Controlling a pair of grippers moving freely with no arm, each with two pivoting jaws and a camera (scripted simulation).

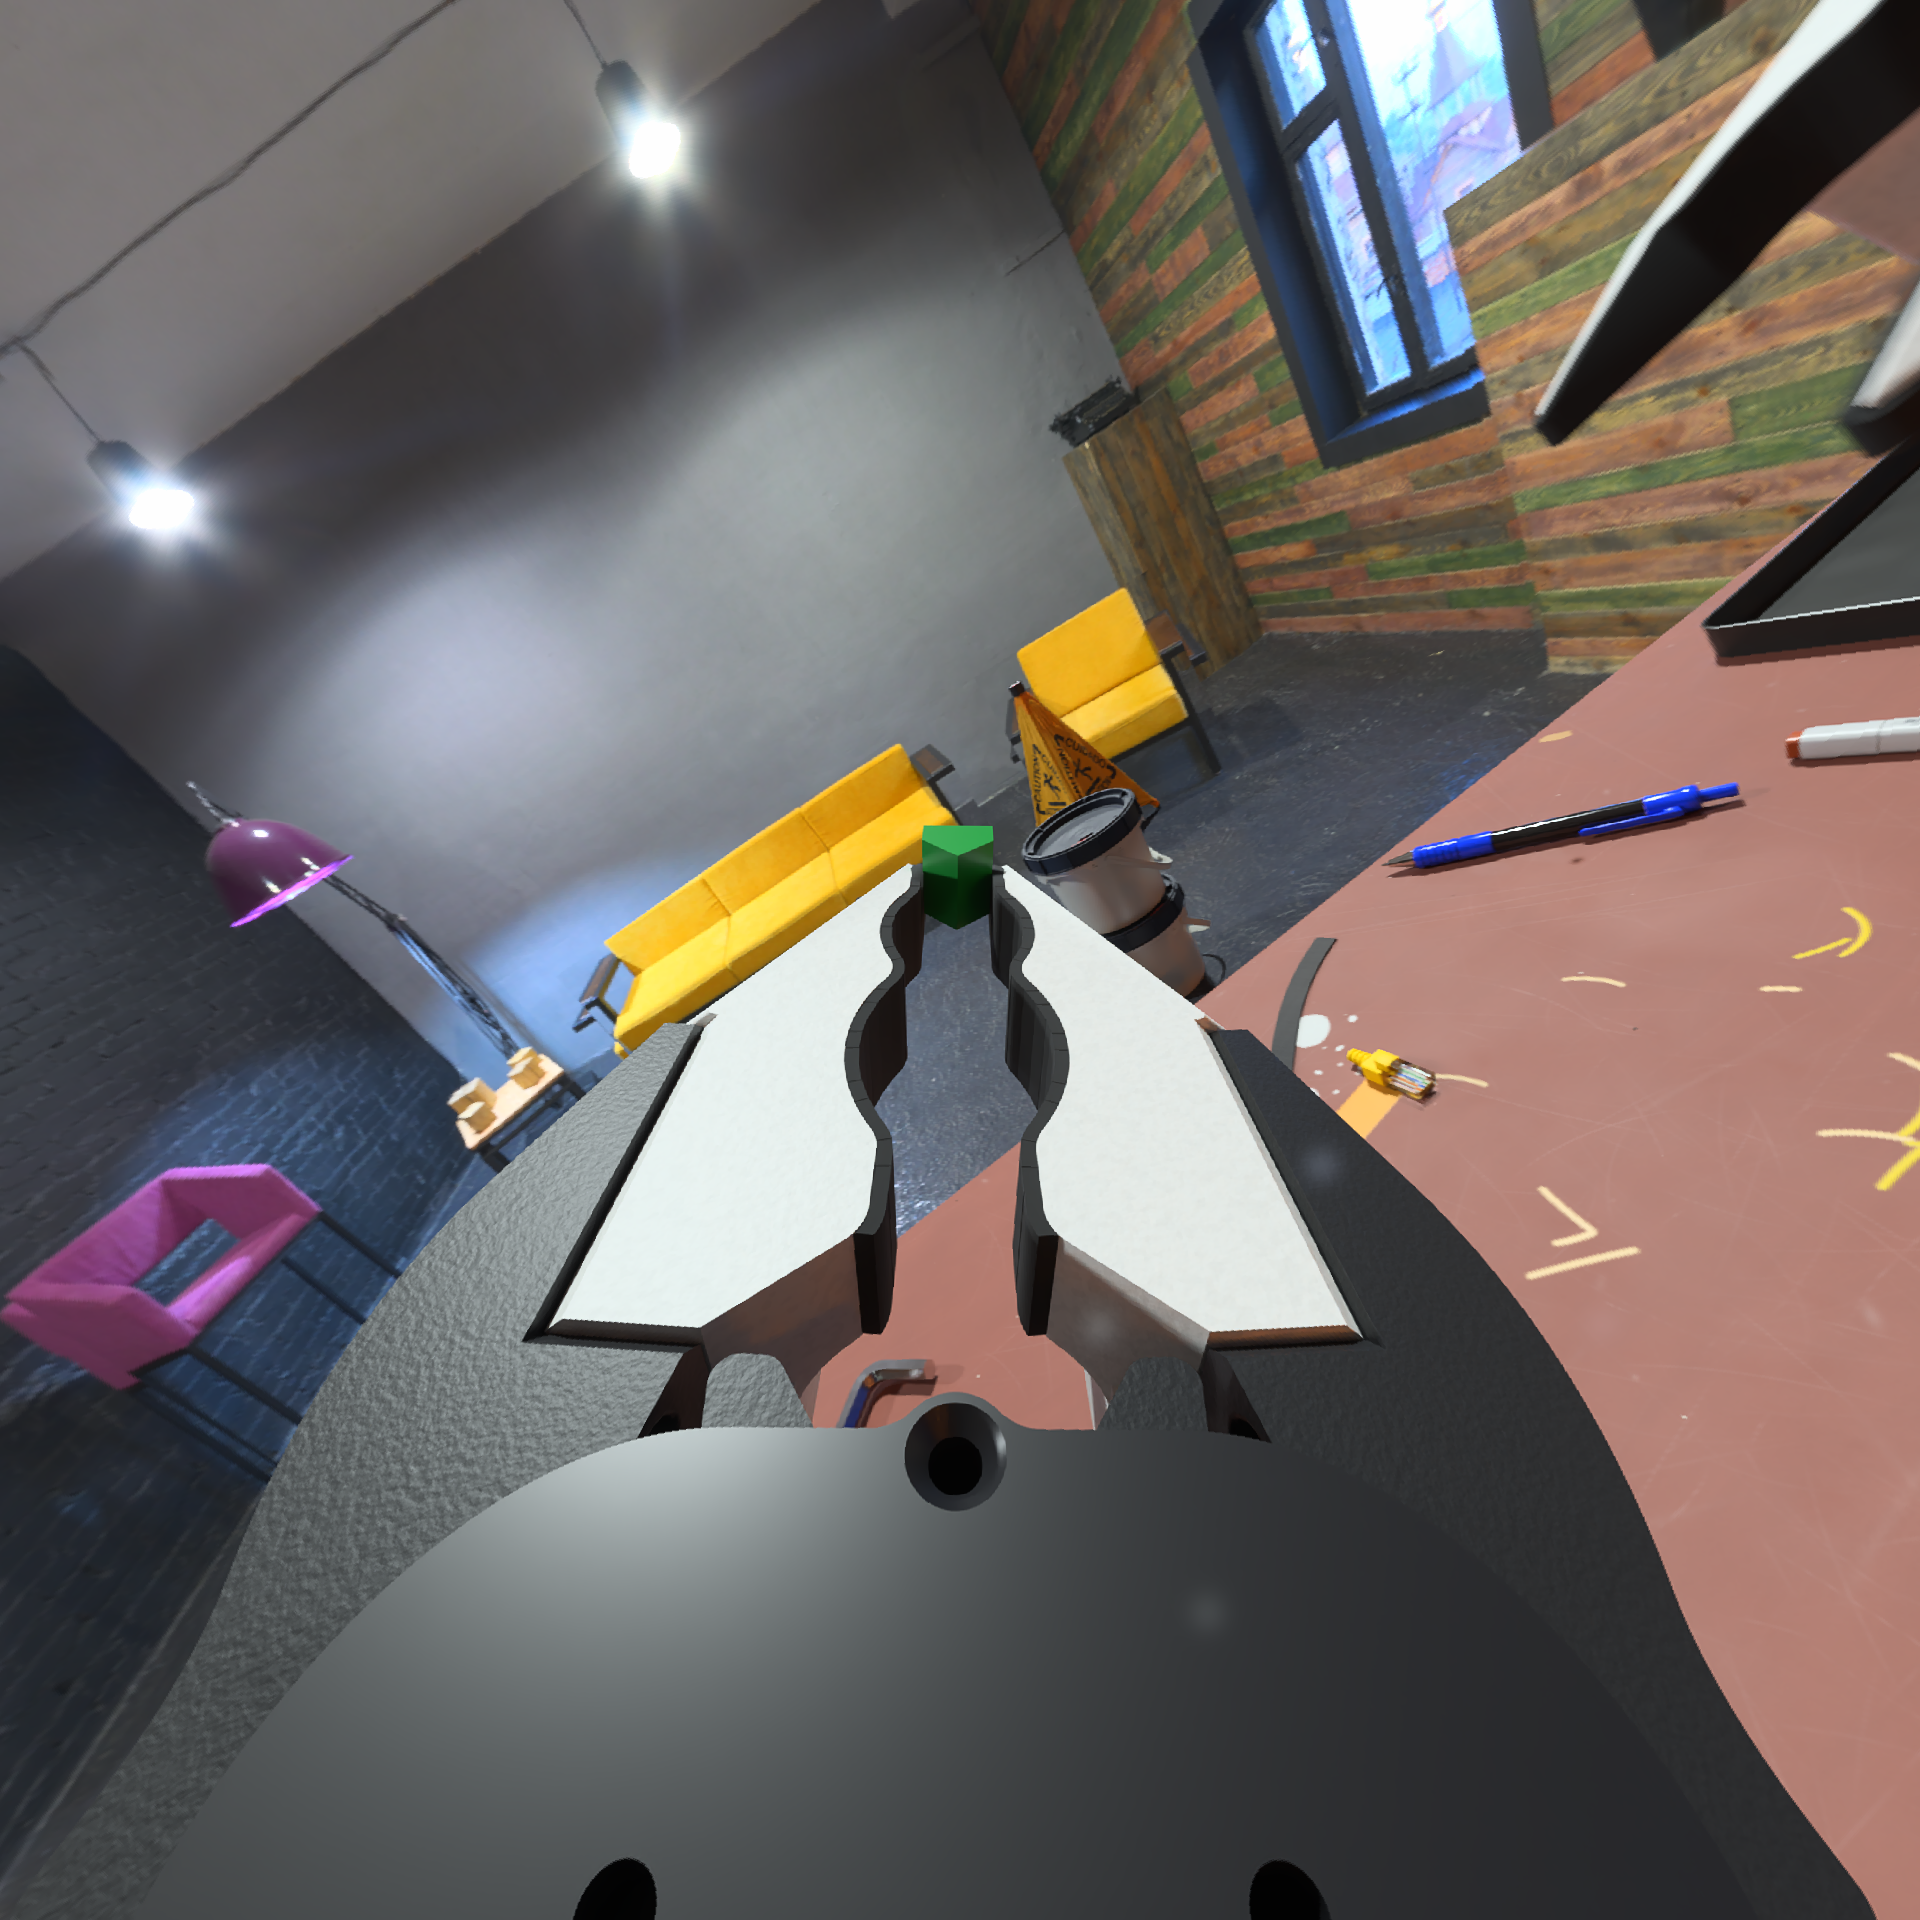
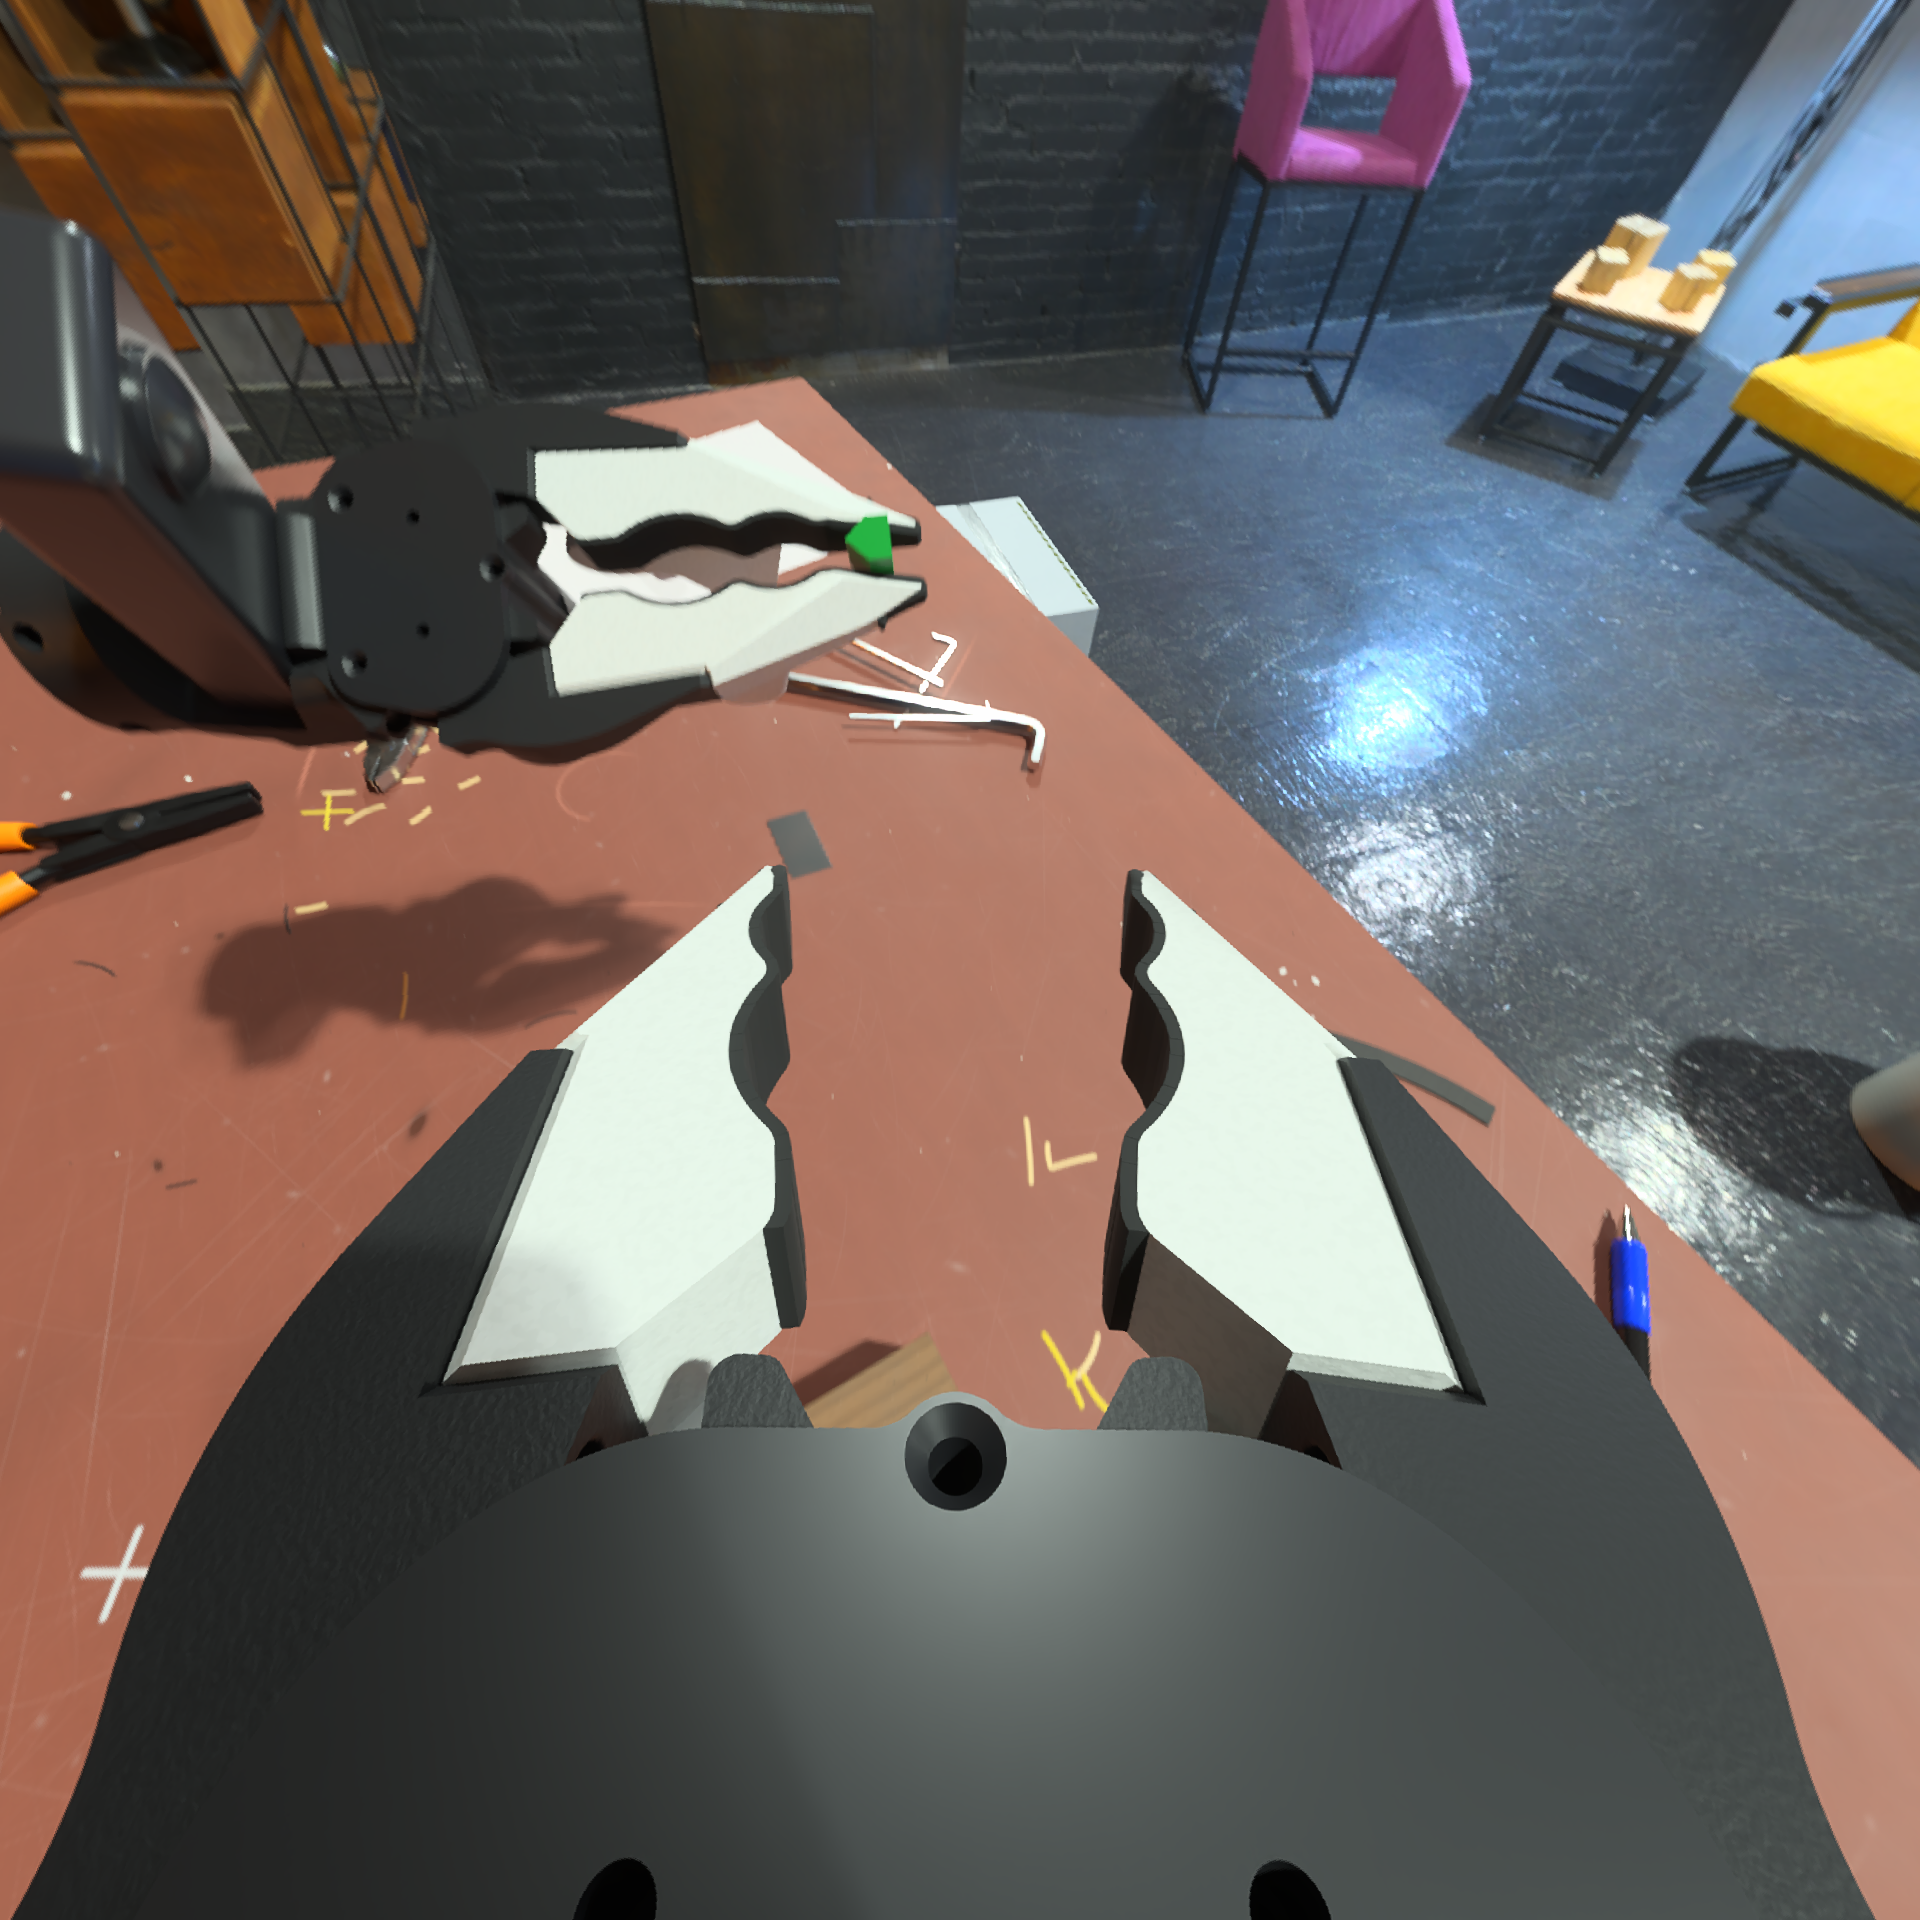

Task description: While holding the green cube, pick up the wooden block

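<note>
Right gripper (image 2: pixel 956 894): fingers spread, empty, low over the reddish table (image 2: pixel 520 1091). Wooden block (image 2: pixel 883 1387): mostly hidden near its base; judged rigid, light, best pinched across flat sides. Left gripper (image 1: pixel 956 883): clamped on the green cube (image 1: pixel 957 871), raised. Nearby: hex keys (image 2: pixel 956 712), pliers (image 2: pixel 114 836), blue pen (image 2: pixel 1628 1283); nothing seen blocking.

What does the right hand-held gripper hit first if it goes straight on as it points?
Probably bare table: the open right hand-held gripper tilts down at it, nothing between the fingers. The grey patch lies just left of the line; depth unclear.
</note>
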